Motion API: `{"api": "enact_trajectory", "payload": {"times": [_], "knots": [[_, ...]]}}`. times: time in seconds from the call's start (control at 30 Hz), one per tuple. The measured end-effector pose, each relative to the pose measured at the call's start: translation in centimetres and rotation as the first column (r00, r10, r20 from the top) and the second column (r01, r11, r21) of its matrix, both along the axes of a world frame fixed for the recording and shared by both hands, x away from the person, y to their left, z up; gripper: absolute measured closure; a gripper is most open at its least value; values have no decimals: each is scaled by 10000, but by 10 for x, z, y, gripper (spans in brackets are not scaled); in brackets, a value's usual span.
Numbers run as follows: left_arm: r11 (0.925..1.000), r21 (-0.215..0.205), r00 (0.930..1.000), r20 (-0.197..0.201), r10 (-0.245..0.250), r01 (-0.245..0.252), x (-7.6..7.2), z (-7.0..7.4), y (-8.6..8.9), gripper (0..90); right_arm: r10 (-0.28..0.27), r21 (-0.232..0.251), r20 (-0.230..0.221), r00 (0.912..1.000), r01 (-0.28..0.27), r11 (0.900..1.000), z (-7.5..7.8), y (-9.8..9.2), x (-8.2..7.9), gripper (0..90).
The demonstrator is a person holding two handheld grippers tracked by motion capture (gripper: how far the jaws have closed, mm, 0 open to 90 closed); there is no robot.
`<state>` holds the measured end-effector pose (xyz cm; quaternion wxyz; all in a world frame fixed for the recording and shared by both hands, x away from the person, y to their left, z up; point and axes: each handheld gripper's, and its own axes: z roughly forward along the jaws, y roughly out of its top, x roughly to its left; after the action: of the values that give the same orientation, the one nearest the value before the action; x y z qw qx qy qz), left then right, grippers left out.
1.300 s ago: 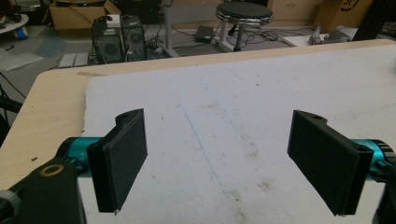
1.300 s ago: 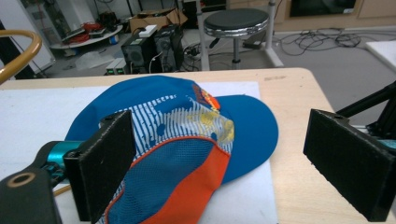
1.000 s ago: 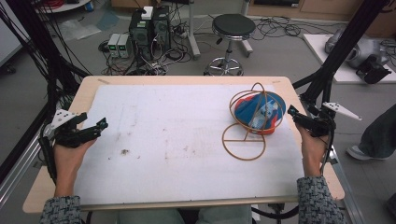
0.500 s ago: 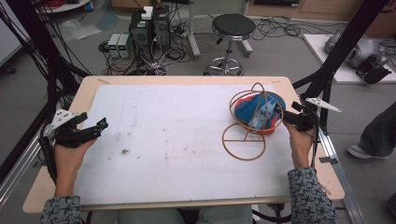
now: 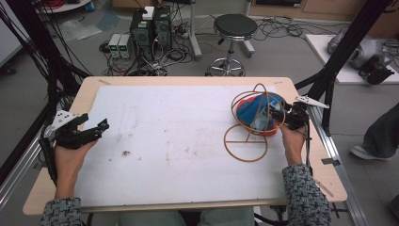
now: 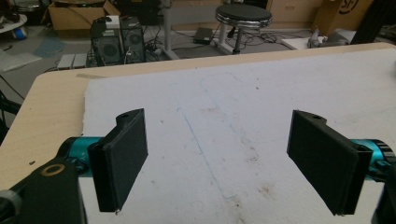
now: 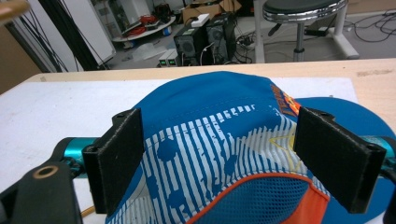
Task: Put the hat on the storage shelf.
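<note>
A blue cap point(image 5: 254, 109) with white stripes and an orange mesh back sits at the table's right side, inside a tan wire stand point(image 5: 245, 143) of rings and hoops. My right gripper point(image 5: 278, 116) is open at the cap's right side. In the right gripper view the cap point(image 7: 219, 135) lies between the spread jaws of the right gripper point(image 7: 220, 140), and I cannot tell whether the pads touch it. My left gripper point(image 5: 96, 129) rests open near the table's left edge. In the left gripper view the left gripper point(image 6: 219, 144) has only white mat point(image 6: 224, 98) between its jaws.
A white mat point(image 5: 179, 141) covers most of the wooden table point(image 5: 89, 89). Black frame posts point(image 5: 339, 56) rise at both sides. Beyond the far edge stand a stool point(image 5: 234, 28) and computer boxes point(image 5: 150, 26) with cables.
My right gripper has moved left from the table's right edge up to the cap, so its jaws now flank the cap. The left gripper has stayed put.
</note>
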<state>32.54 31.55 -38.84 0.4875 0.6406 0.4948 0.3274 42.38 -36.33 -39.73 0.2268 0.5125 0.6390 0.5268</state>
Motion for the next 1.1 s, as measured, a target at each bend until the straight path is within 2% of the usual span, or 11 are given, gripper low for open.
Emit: {"api": "enact_trajectory", "payload": {"times": [0.13,0.37,0.43,0.57,0.6,0.63,0.67,0.9,0.97,1.03,1.1], "knots": [[10000,-48,10000,5,4,-4,0,0,0,204,6,277,-207,9998,0,9996,-3,-2,2,158],[10000,-63,10000,17,-18,18,0,0,0,204,296,261,-256,9992,-290,9992,-3,2,2,158],[10000,-58,10000,13,-21,21,0,0,0,205,341,-1,-298,9990,-341,9994,-5,5,3,168],[10000,-56,10000,-3,-60,60,0,0,-2,206,266,-112,-515,9983,-272,9996,-7,4,4,263],[9999,-56,9999,0,-112,112,1,0,-2,207,264,-193,-489,9985,-274,9994,-7,6,5,328],[9999,-56,9999,0,-112,112,1,0,-2,207,264,-193,-489,9985,-274,9994,-7,6,5,328],[9999,-26,9999,-32,-107,106,1,0,-2,207,250,-489,-331,9991,-266,9984,-7,7,5,360],[10000,-54,10000,-53,-67,67,1,-1,-2,207,197,-539,-73,9998,-201,9983,-5,6,4,490],[9999,-59,9999,-61,-87,87,1,-1,-3,209,185,-580,108,9998,-178,9982,-4,5,3,583],[10000,-21,9999,-81,-96,96,1,-1,-3,209,186,-595,145,9997,-177,9981,-4,5,3,601],[9999,-7,9999,-95,-104,104,1,-1,-3,209,139,-620,146,9998,-130,9980,-4,5,3,674]]}}
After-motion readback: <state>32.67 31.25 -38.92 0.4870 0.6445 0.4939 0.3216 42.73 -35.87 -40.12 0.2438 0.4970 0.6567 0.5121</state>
